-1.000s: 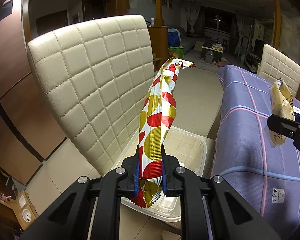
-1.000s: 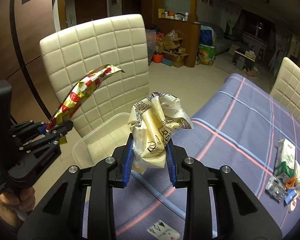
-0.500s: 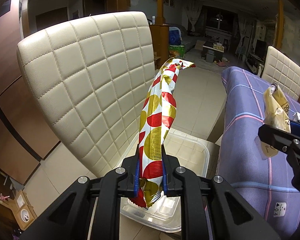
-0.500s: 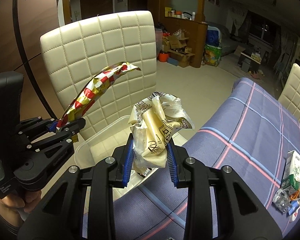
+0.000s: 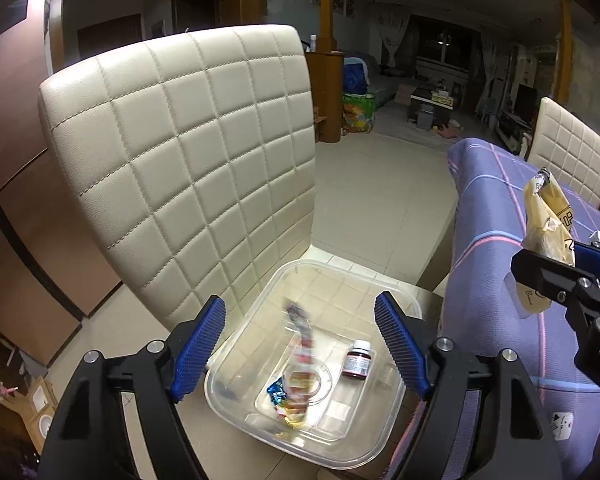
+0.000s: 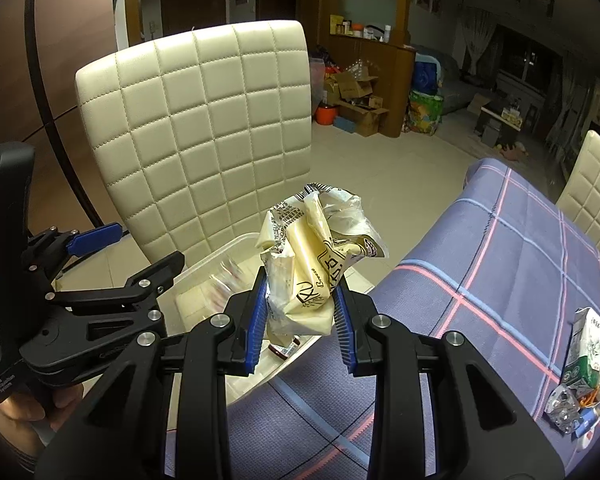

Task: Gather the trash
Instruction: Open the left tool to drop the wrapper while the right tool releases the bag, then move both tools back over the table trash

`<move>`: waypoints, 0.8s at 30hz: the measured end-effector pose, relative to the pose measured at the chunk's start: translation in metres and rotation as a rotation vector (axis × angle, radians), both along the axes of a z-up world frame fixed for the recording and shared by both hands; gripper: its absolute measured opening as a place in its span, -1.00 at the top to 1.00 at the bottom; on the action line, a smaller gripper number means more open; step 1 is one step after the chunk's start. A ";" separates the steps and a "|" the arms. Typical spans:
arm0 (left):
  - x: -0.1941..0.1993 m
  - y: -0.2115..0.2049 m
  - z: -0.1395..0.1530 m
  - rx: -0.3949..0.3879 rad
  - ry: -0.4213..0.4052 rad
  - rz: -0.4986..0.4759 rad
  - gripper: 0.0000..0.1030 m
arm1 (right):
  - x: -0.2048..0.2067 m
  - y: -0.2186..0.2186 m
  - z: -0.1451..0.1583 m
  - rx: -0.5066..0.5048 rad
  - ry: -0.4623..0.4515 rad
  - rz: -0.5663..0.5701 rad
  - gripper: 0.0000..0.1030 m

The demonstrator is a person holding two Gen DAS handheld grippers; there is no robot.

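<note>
A cream quilted chair (image 5: 188, 168) fills the left and centre of the scene, and a table under a purple checked cloth (image 5: 496, 248) lies to its right. On the chair seat sits a clear plastic bin (image 5: 384, 436), the place where the trash goes. Inside it lie a blurred red and gold foil wrapper (image 5: 302, 344), seemingly caught mid-fall, and a small dark bottle (image 5: 356, 364) just right of it. The left gripper (image 5: 300, 344) hangs over the bin with its blue-padded jaws spread wide and nothing between them. The right gripper (image 6: 298, 316) hovers near the table's edge, beside the bin, its jaws pinching a crumpled cream snack bag (image 6: 316, 264). On the far right of the table, more litter waits: a small carton (image 6: 586, 352) and a cluster of scraps (image 6: 572, 404). The step in hand looks like dropping collected pieces into the bin. The next move likely calls for carrying the cream bag left until it is above the bin, then spreading the jaws to let it fall.
</note>
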State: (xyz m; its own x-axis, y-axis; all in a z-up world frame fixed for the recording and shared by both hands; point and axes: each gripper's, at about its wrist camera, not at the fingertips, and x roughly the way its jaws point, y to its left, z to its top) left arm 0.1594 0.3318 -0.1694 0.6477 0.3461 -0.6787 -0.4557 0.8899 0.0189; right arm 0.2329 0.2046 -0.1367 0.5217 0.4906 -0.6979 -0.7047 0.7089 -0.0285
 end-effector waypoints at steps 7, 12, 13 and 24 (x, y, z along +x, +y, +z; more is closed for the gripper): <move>-0.011 0.012 -0.001 0.021 0.014 0.074 -0.46 | 0.000 0.011 -0.002 -0.009 0.012 0.032 0.06; -0.018 0.019 0.001 0.015 0.009 0.097 -0.46 | -0.005 0.008 0.002 0.010 -0.001 0.010 -0.71; -0.019 0.019 0.002 0.014 0.008 0.098 -0.46 | -0.007 0.007 0.003 0.004 -0.015 0.006 -0.71; -0.017 -0.023 0.016 -0.001 -0.011 -0.007 -0.46 | -0.011 -0.054 0.003 0.008 0.010 -0.108 -0.71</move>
